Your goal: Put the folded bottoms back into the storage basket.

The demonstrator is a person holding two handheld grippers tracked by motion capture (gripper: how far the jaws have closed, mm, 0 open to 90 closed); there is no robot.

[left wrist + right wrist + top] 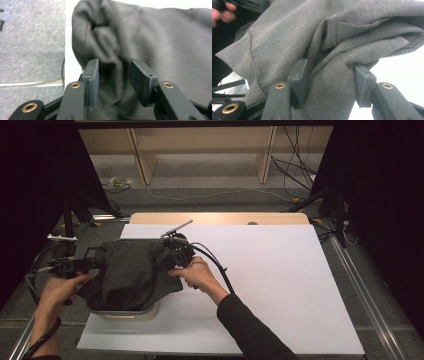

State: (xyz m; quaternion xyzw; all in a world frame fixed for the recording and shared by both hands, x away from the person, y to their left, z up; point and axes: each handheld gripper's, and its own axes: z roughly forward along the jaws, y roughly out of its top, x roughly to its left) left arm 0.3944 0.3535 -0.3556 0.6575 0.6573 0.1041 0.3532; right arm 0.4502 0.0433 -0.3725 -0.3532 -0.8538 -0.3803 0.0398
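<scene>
1. A dark grey cloth garment (127, 272) is lying bunched over a pale tub (131, 312) near the front left corner of the white worktop (280, 285), draping past the tub's rim on most sides.
2. The left gripper (92, 266) is sitting at the garment's left edge; in the left gripper view its jaws are standing partly apart with a rounded fold of cloth (110, 50) between them, and the pads are not pressing on it.
3. The right gripper (165, 260) is working at the garment's right side; in the right gripper view its jaws are standing about half open around a thick bunch of fabric (332, 75). Whether the pads are actually pinching it I cannot tell.
4. The cloth is looking soft, limp and light, and it is creasing wherever it is gathered, so it will likely sag and slip out of a shallow pinch.
5. A stitched seam (252, 50) or a doubled fold is probably offering the surest hold, with the two grips set well apart.
</scene>
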